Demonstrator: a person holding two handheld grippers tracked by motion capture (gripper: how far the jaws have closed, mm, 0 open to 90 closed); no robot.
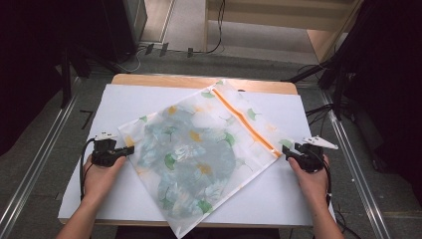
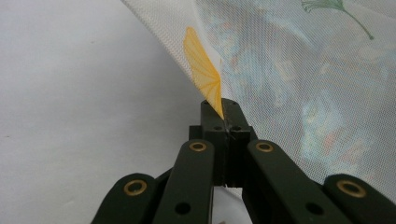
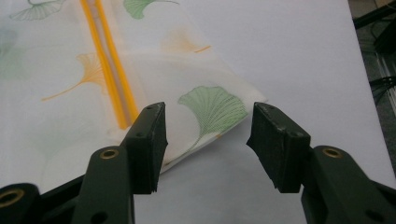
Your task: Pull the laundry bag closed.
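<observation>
A translucent white mesh laundry bag printed with ginkgo leaves [image 1: 199, 154] lies diagonally on the white-covered surface [image 1: 124, 99], its near corner hanging over the front edge. At the bag's left corner the left gripper [image 1: 130, 149] has its fingers [image 2: 212, 119] clenched on the mesh. At the corner beside the orange zipper [image 1: 244, 119], the right gripper [image 1: 289, 153] stands released, fingers astride it. Light, limp, slippery fabric; corners give the best hold. The bluish contents are blurred, perhaps clothing.

The contents of the mesh bag [image 1: 199, 149] are blurred by its fabric into a grey-blue mass and cannot be identified. The bag's near corner is cut off beyond the table's [image 1: 278, 199] front edge by the picture's bottom.
</observation>
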